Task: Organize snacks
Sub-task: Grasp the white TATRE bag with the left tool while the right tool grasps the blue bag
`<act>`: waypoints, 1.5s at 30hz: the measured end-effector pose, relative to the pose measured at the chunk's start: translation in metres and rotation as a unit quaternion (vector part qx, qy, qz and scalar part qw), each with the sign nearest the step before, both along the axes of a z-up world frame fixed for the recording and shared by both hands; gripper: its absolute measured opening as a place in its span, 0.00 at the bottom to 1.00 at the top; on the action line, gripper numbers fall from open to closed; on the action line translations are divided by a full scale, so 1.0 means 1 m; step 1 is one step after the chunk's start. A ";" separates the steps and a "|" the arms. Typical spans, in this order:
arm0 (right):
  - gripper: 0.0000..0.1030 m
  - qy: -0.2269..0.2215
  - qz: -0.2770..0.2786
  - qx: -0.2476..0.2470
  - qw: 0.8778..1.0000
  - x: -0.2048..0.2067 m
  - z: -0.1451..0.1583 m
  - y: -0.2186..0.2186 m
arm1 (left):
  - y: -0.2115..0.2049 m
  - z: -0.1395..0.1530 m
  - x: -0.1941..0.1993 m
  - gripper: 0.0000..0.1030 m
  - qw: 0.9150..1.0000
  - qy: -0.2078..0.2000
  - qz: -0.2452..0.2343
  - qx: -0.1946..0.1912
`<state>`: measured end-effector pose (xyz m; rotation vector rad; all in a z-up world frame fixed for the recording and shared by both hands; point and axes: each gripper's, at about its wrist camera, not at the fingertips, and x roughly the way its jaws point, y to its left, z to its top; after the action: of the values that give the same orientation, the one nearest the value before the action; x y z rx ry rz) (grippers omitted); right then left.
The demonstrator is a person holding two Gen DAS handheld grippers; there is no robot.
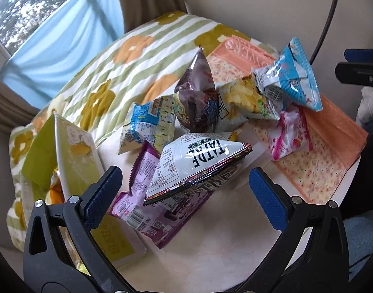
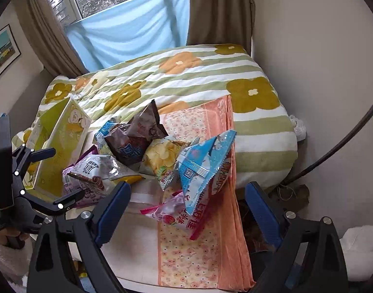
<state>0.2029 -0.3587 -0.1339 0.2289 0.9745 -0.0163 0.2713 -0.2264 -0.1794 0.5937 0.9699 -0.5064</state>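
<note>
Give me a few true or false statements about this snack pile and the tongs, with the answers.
1. Both tongs, the left tongs and the right tongs, hold nothing. True.
2. The light blue packet lies partly on the orange cloth. True.
3. The yellow-green box sits on the orange cloth. False: it stands off the cloth, at the far side of the pile.
4. The snacks are lined up in a neat row. False: they lie heaped together.
</note>
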 end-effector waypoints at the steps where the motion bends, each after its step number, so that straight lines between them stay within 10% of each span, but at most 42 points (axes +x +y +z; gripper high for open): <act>1: 0.91 0.001 -0.003 0.007 1.000 -0.001 -0.004 -0.006 | -0.002 -0.005 0.002 1.00 1.000 0.003 -0.008 0.007; 17: 0.91 0.045 -0.015 0.013 0.999 0.039 -0.055 -0.018 | -0.017 -0.057 0.042 1.00 0.992 0.065 -0.098 0.054; 20: 0.91 0.050 -0.015 0.013 0.999 0.045 -0.059 -0.018 | -0.019 -0.060 0.043 0.82 0.989 0.087 -0.110 0.042; 36: 0.90 0.067 0.006 -0.040 0.997 0.069 -0.078 -0.014 | -0.012 -0.051 0.046 0.61 0.990 0.110 -0.091 0.008; 45: 0.66 0.073 0.031 -0.068 0.994 0.071 -0.080 -0.006 | -0.005 -0.037 0.035 0.61 0.992 0.101 -0.081 -0.002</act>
<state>0.2738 -0.3649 -0.2138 0.0713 1.1214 -0.0426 0.3060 -0.2313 -0.2163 0.6286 1.1178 -0.7231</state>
